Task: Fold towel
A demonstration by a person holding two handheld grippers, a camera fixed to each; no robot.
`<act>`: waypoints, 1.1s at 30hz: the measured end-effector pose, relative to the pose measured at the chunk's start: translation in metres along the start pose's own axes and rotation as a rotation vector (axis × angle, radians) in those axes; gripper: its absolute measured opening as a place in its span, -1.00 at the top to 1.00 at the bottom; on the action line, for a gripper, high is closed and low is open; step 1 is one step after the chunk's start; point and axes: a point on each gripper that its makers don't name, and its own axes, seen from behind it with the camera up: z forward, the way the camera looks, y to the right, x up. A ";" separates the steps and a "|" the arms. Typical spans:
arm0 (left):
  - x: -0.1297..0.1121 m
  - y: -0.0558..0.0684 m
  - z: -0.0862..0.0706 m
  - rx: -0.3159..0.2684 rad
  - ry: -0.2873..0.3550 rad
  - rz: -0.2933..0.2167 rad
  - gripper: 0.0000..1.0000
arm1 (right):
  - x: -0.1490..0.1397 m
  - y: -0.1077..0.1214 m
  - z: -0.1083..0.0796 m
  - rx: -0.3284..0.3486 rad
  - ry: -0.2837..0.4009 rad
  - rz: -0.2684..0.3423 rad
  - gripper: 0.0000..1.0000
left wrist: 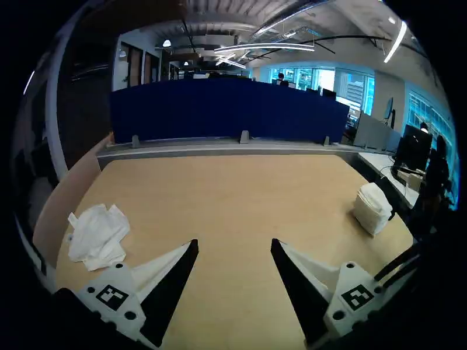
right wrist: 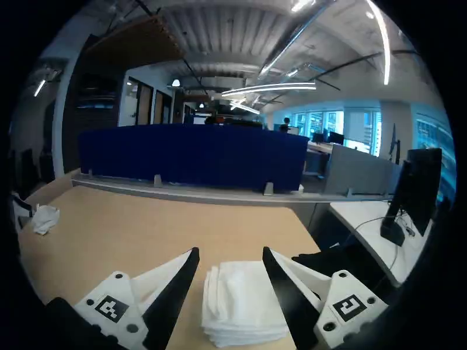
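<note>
A crumpled white towel (left wrist: 97, 235) lies on the wooden table (left wrist: 233, 198) at the left in the left gripper view; it appears small and far off as the crumpled towel (right wrist: 44, 220) in the right gripper view. A stack of folded white towels (left wrist: 372, 207) sits near the table's right edge. My left gripper (left wrist: 233, 248) is open over bare table, with the crumpled towel off to its left. My right gripper (right wrist: 230, 255) is open just above the folded stack (right wrist: 242, 300), whose top lies between and below the fingers, untouched.
A blue partition (left wrist: 227, 108) on a grey rail bounds the table's far edge. A low wooden side wall (left wrist: 64, 195) runs along the left. To the right stands another desk with a dark monitor (right wrist: 415, 195) and cables.
</note>
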 end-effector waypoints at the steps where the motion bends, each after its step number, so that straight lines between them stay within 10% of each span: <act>1: 0.005 -0.002 0.001 0.005 0.014 -0.002 -0.84 | 0.003 -0.004 0.000 -0.001 0.007 -0.001 -0.68; 33: 0.103 -0.059 0.010 0.090 0.326 -0.010 -0.84 | 0.095 -0.150 0.007 0.053 0.187 -0.003 -0.88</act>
